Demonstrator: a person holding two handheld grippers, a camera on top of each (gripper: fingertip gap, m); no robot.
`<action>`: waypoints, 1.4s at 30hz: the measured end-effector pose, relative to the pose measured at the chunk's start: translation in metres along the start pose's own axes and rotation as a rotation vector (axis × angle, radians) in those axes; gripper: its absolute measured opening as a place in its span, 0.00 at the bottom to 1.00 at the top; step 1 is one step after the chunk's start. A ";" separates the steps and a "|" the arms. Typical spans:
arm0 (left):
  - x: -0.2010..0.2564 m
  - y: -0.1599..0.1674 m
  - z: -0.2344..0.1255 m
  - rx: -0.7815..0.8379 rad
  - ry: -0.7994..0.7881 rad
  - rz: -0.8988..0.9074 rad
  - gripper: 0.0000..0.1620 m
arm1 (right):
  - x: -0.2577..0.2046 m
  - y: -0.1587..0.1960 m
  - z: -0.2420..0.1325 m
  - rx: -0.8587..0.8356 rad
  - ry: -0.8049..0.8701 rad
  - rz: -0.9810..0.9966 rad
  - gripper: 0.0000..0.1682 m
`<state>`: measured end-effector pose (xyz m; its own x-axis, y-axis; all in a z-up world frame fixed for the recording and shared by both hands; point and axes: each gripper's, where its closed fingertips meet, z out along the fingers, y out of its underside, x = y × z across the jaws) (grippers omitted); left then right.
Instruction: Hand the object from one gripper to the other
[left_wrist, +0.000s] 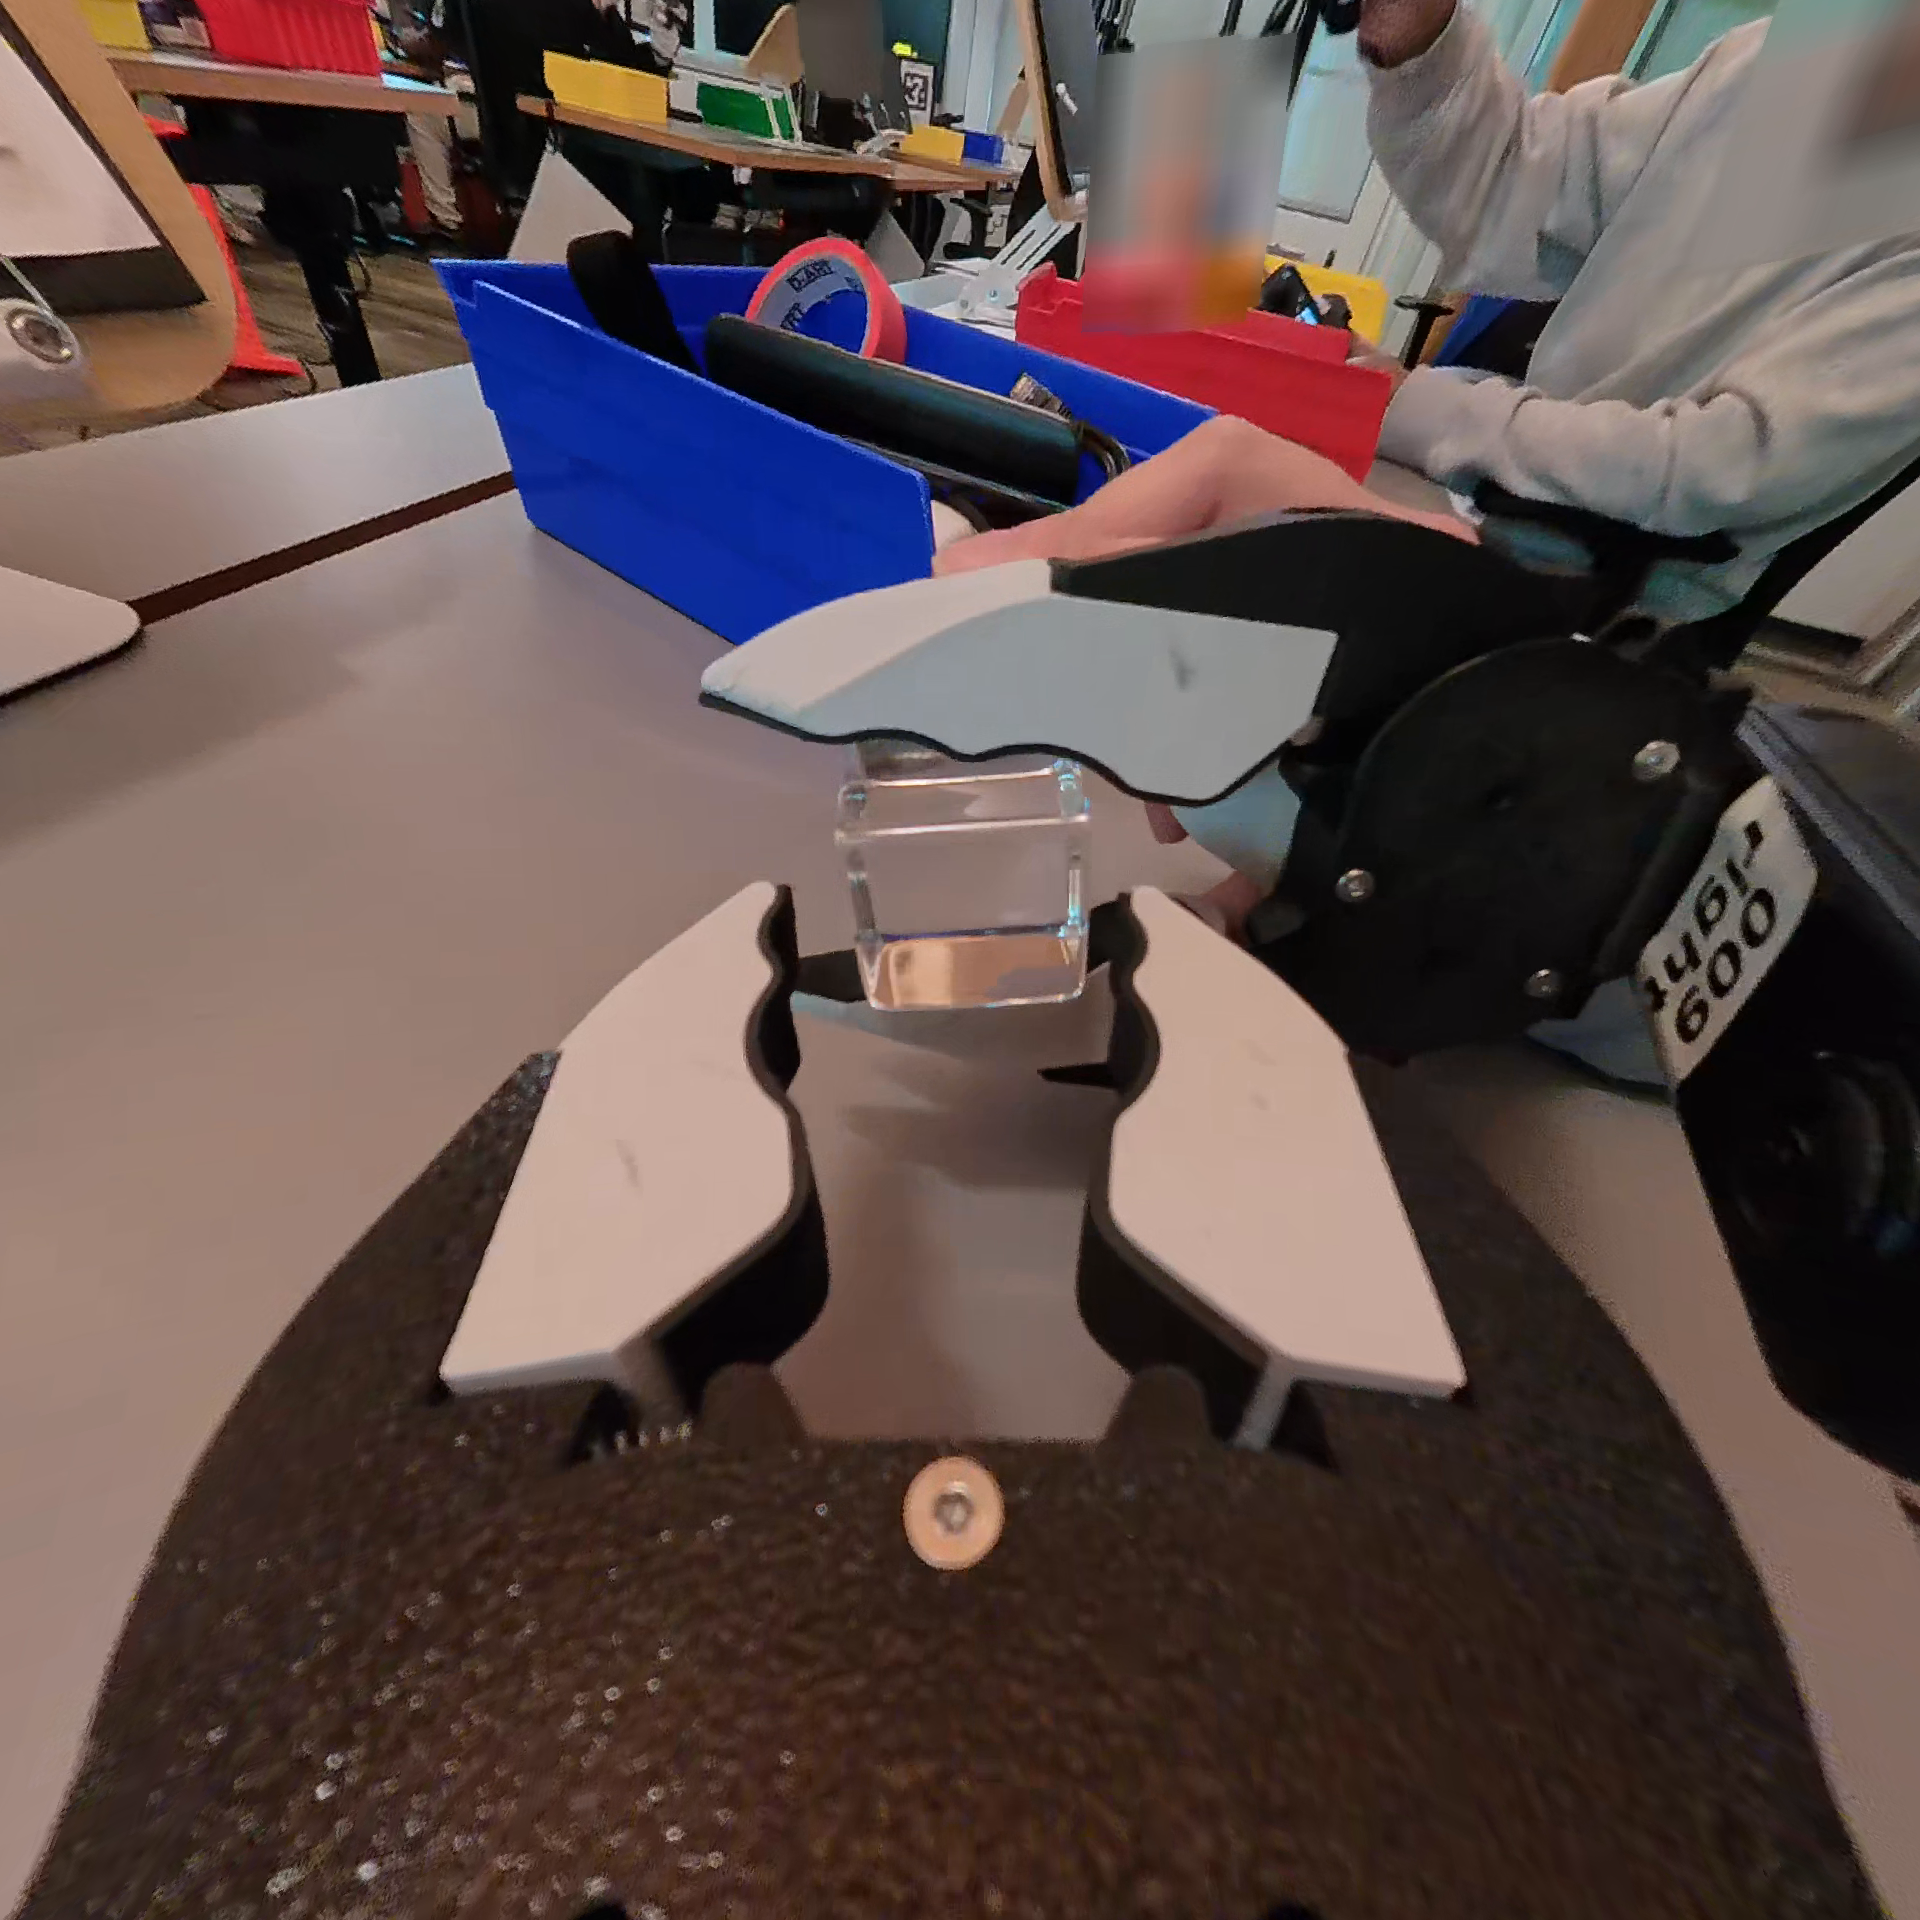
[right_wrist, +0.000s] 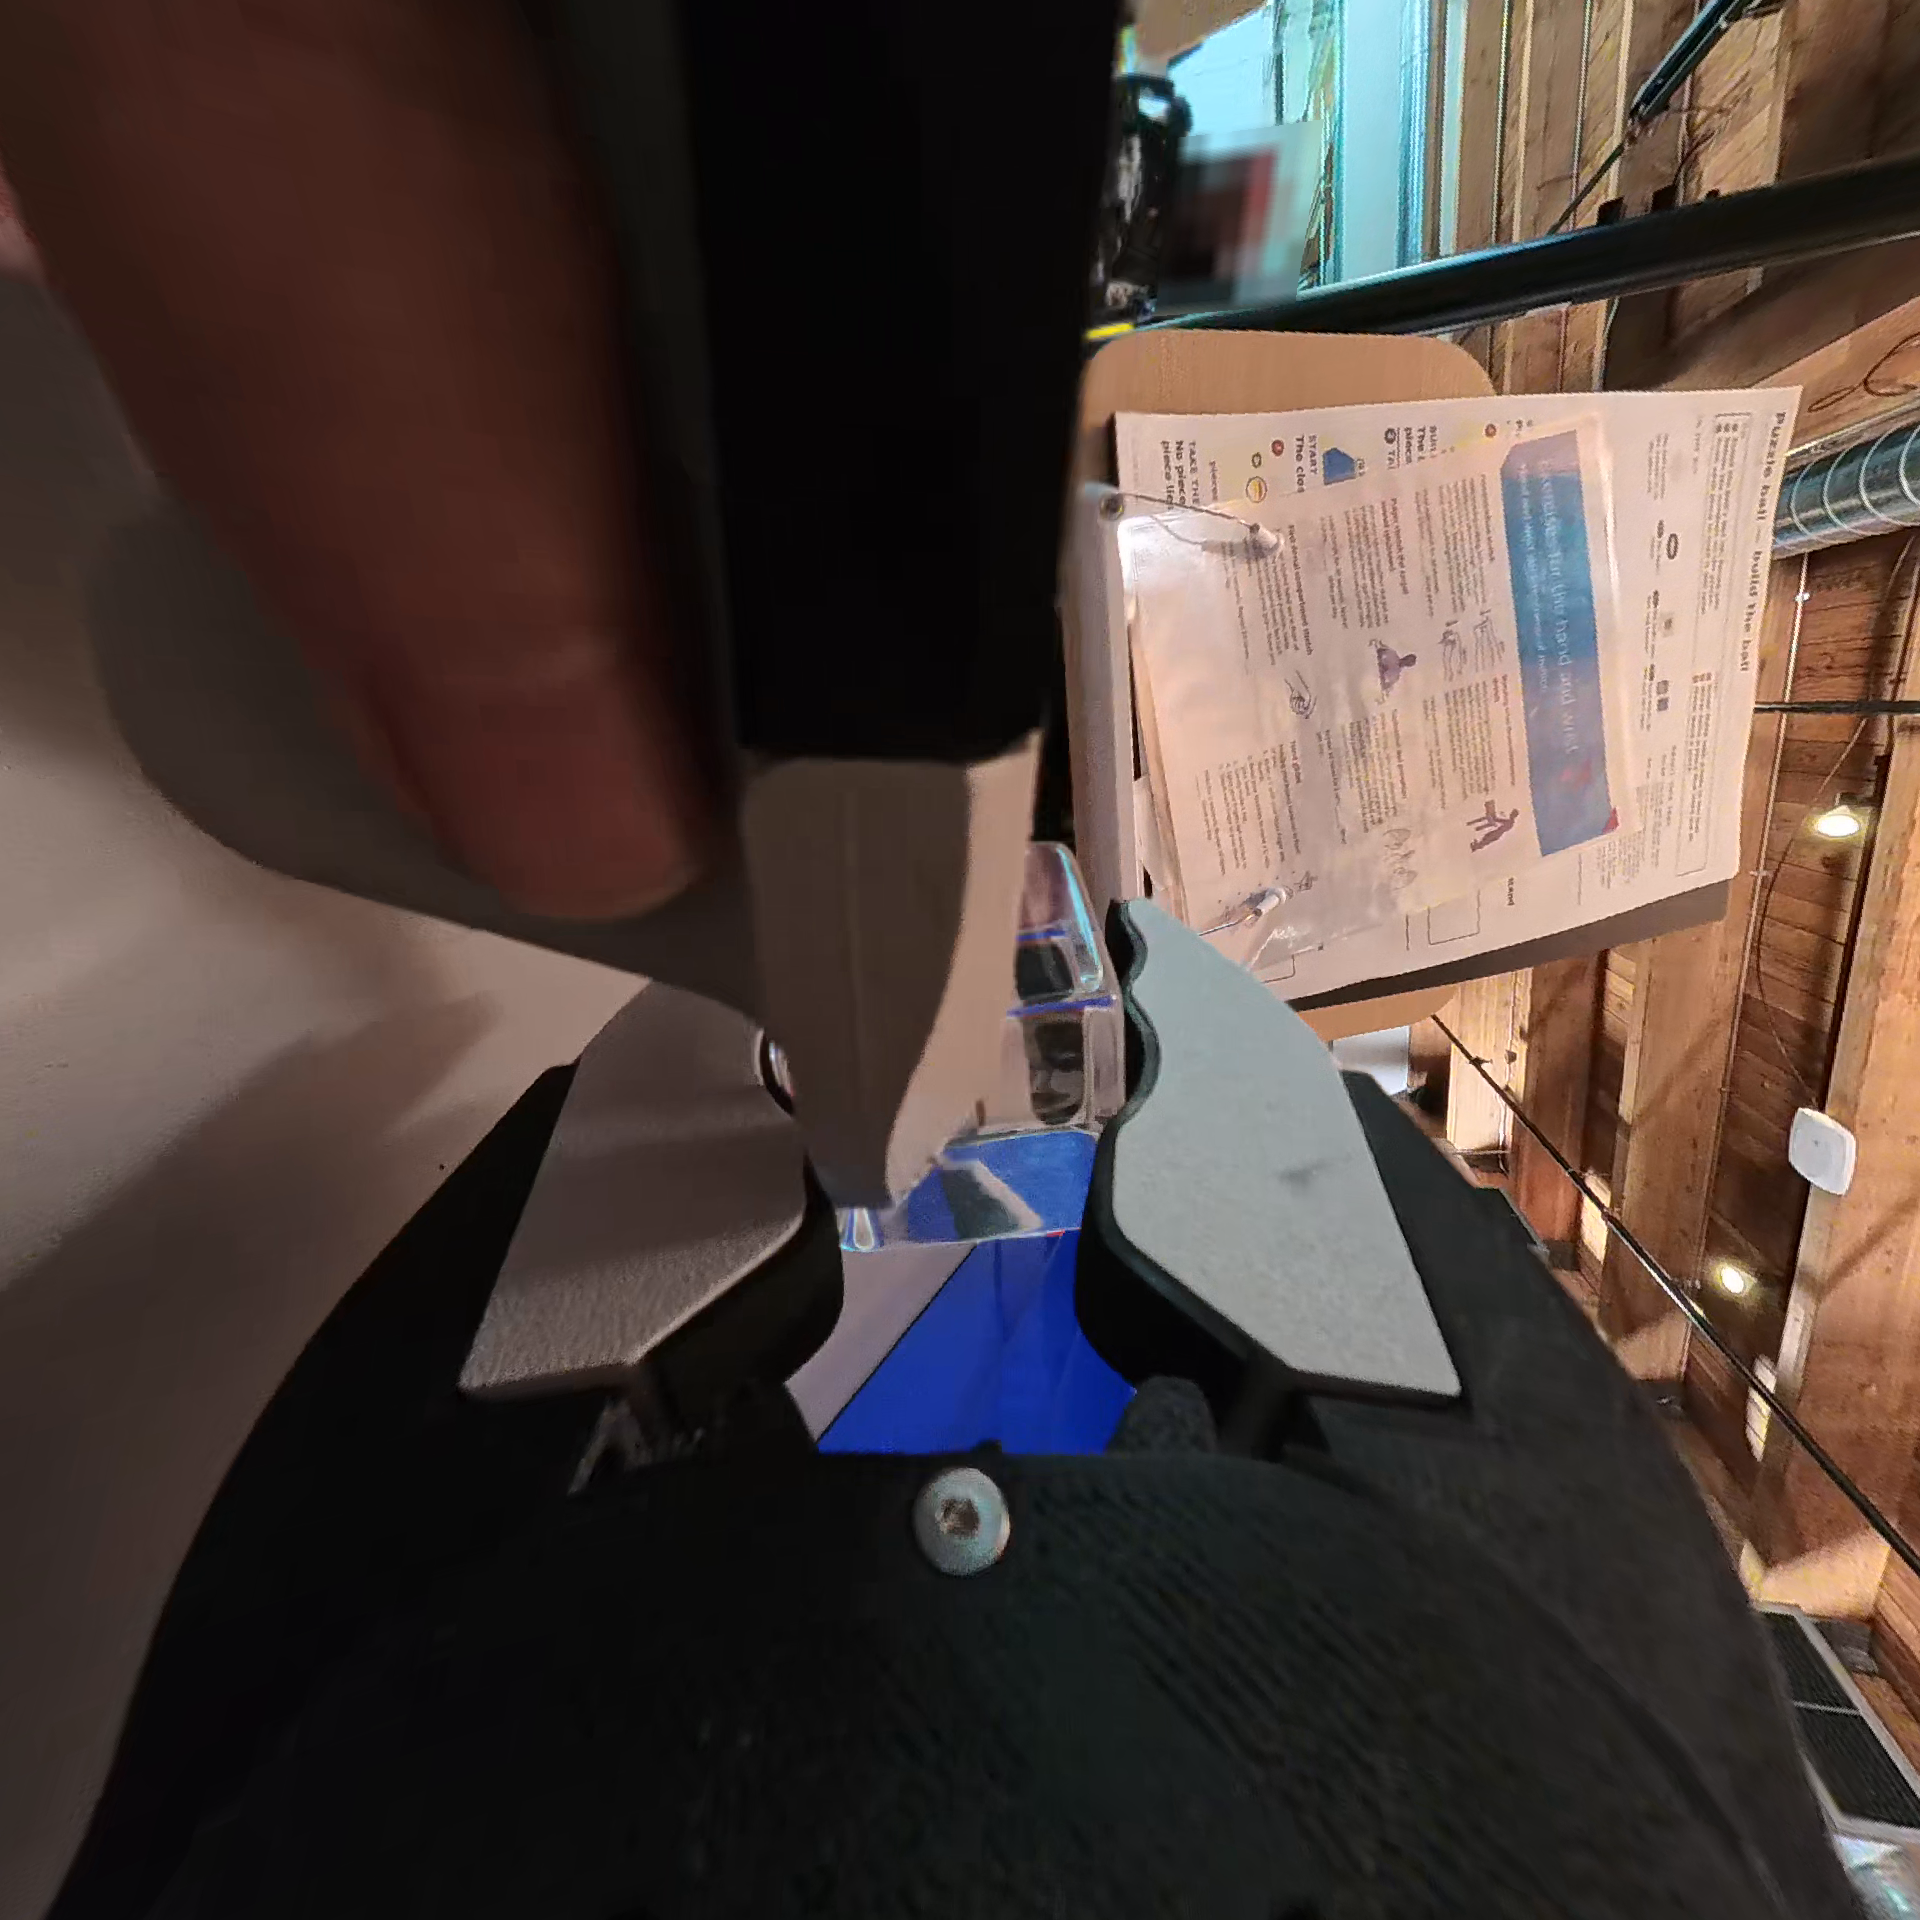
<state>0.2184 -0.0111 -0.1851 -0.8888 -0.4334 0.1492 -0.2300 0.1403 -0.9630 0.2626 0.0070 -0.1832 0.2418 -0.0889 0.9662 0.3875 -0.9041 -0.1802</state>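
A clear cube (left_wrist: 961, 883) hangs a little above the grey table (left_wrist: 312, 831). My right gripper (left_wrist: 831, 842) comes in from the right, turned on its side, and is shut on the cube, one finger on top and one beneath. My left gripper (left_wrist: 956, 904) is open, its fingertips on either side of the cube with a small gap on each side. In the right wrist view the cube (right_wrist: 1049, 1018) sits between my right gripper's (right_wrist: 945, 997) fingers. One left gripper finger (right_wrist: 852, 935) reaches in beside it, below a hand (right_wrist: 416, 520).
A blue bin (left_wrist: 675, 488) behind the cube holds a pink tape roll (left_wrist: 831, 312) and black items. A red bin (left_wrist: 1226, 384) stands farther right. A person's grey sleeve (left_wrist: 1662, 312) fills the right side. Printed sheets on a board (right_wrist: 1455, 675) show in the right wrist view.
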 end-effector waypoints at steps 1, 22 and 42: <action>0.000 0.000 0.000 0.000 -0.008 0.013 0.34 | -0.001 0.001 0.000 -0.006 -0.004 0.004 0.33; 0.005 -0.043 -0.059 0.270 0.368 -0.058 0.25 | 0.033 -0.038 -0.058 0.827 -0.885 1.428 0.36; -0.004 -0.053 -0.051 0.361 0.174 0.062 0.24 | 0.034 -0.044 -0.045 0.836 -0.748 1.497 0.25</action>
<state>0.2139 0.0287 -0.1229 -0.9575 -0.2725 0.0942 -0.0472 -0.1739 -0.9836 0.2138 0.0248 -0.1339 0.9497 -0.1251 -0.2872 -0.2640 0.1737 -0.9487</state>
